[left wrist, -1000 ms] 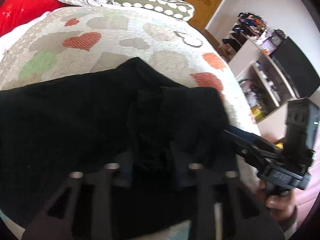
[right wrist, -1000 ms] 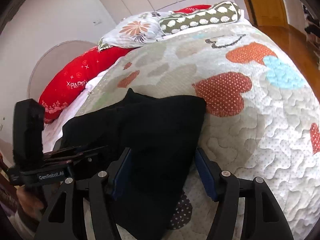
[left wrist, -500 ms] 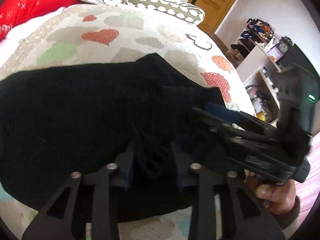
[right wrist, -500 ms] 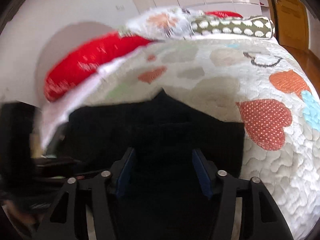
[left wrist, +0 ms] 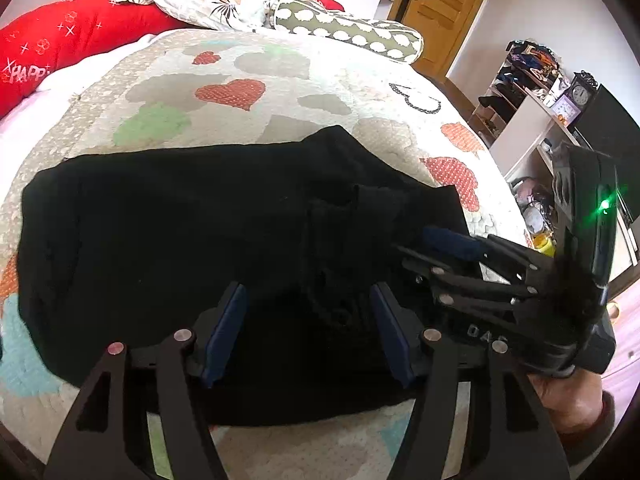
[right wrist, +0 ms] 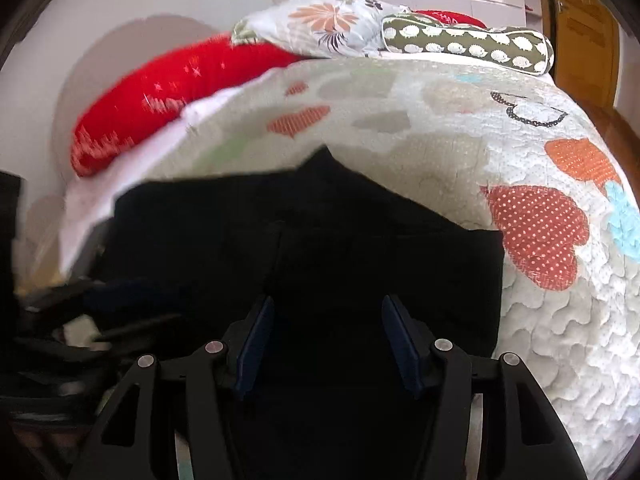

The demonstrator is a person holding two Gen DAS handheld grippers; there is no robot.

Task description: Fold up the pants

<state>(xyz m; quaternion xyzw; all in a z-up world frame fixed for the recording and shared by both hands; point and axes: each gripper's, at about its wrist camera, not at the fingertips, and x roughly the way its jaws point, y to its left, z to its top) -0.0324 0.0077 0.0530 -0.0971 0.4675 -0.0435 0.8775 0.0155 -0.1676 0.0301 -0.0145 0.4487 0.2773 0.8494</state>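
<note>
Black pants lying soft, floppy and light on the bed right under both tongs, left tongs opening wide and pinching nothing, right tongs spread apart over cloth, probably best grabbed at an edge or corner, pinching both layers.

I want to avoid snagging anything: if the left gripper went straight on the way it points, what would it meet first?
Most likely the black pants lying on the heart-print quilt. The left gripper points down at the dark bunched fabric between its opening jaws, pads apart from it. Depth is unclear, but nothing else shows in that line.
</note>
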